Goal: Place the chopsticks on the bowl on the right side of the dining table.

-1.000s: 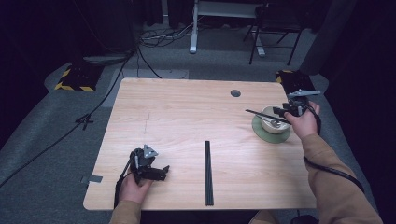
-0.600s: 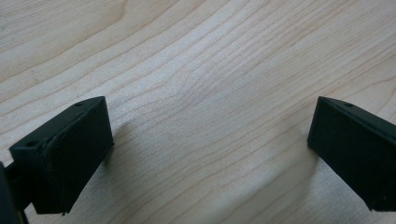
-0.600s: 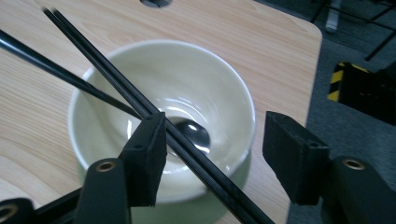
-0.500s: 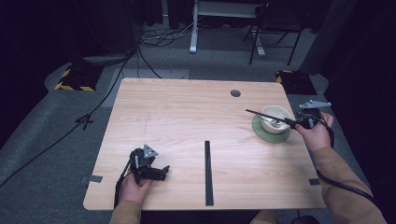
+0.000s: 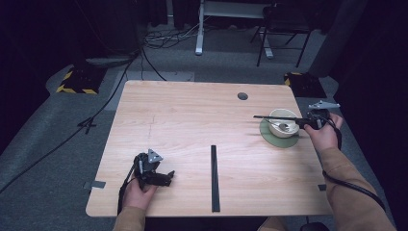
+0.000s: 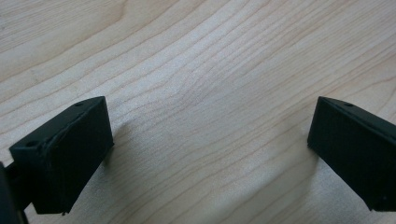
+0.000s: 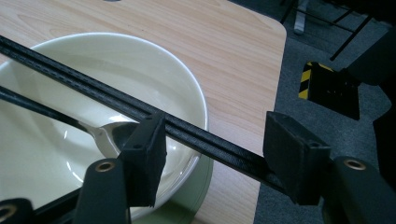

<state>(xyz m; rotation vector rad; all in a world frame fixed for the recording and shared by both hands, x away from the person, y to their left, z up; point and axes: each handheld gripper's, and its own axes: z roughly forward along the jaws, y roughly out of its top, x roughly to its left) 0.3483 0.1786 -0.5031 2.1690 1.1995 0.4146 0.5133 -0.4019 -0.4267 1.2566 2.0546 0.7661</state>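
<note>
A white bowl (image 5: 284, 126) stands on a green saucer (image 5: 270, 137) at the table's right edge. Inside it lies a metal spoon (image 7: 103, 136). A pair of black chopsticks (image 5: 275, 117) rests across the bowl's rim, its near end sticking out over the table edge. My right gripper (image 5: 305, 122) is just right of the bowl, open, and the chopsticks (image 7: 84, 86) run through the gap between its jaws untouched by the pads. A second black pair of chopsticks (image 5: 214, 178) lies flat near the front middle. My left gripper (image 5: 166, 177) rests open on the bare wood at the front left.
The wooden table (image 5: 192, 120) has a round cable hole (image 5: 243, 96) at the back right. Beyond the right edge lie grey carpet and a yellow-black striped block (image 7: 322, 86). Desk legs and cables stand behind the table.
My right gripper has drawn back to the right from over the bowl, and the chopsticks stay lying across the rim. The left gripper has not moved.
</note>
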